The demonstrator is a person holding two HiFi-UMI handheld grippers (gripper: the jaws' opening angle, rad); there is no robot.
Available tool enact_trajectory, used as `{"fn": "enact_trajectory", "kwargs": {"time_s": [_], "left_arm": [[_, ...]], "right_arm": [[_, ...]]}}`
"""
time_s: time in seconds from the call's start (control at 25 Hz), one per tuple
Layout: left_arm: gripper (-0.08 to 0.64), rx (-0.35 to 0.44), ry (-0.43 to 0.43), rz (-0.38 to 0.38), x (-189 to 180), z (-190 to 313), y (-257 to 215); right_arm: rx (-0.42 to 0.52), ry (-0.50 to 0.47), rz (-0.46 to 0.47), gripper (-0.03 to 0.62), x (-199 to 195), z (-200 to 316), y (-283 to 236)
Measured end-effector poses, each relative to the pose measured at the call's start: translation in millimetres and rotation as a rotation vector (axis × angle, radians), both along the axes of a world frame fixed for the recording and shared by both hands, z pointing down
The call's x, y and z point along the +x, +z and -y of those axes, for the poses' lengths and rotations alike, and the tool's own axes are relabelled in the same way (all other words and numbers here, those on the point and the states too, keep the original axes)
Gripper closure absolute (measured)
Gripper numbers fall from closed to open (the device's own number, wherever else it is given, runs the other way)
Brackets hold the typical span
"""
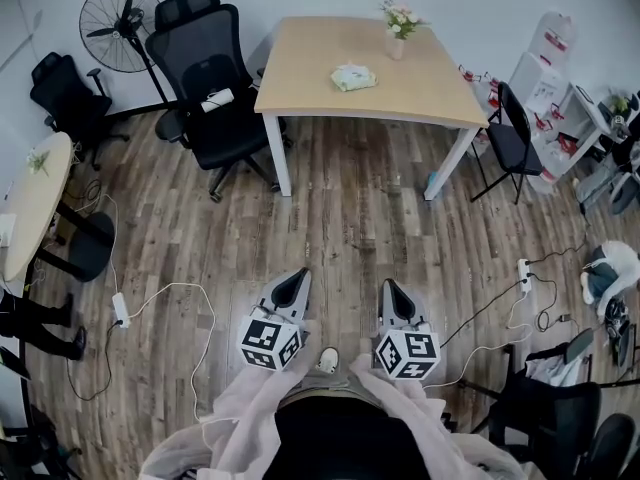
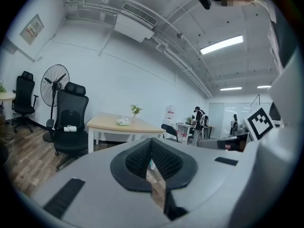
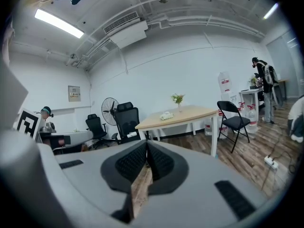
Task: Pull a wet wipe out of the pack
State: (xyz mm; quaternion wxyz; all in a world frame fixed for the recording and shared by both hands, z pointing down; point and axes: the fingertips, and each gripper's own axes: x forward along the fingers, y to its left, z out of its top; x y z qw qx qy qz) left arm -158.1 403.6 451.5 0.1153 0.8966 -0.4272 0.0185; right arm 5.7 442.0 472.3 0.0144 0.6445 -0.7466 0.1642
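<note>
Fan [image 1: 122, 26] and office chair [image 1: 205, 78] far left, by the wall. Left gripper [image 1: 293, 286] low over the wood floor [image 1: 350, 218], jaws together, nothing between them. Wipe pack [image 1: 353, 77] lies on the table [image 1: 300, 78] across the room, well apart from both grippers, with a vase [image 1: 398, 28] near it. Right gripper [image 1: 393, 296] beside the left one, jaws likewise closed and empty. Folding chair [image 1: 510, 138] right of the table.
</note>
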Motion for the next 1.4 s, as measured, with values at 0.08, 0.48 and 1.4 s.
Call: {"fn": "enact_trajectory", "kwargs": {"time_s": [0.08,0.48,1.4], "left_arm": [[0.548,-0.010,-0.008,-0.010,2,3,1],[0.548,-0.046,-0.017,0.006,7,11,13],[0.549,-0.061,0.000,0.024,33,137,12]], "right_arm": [[-0.003,-0.008,0.001,0.580,1,2,1],[-0.046,-0.018,0.027,0.580,2,6,14],[-0.047,-0.022,-0.005,0.581,19,133,11]]}}
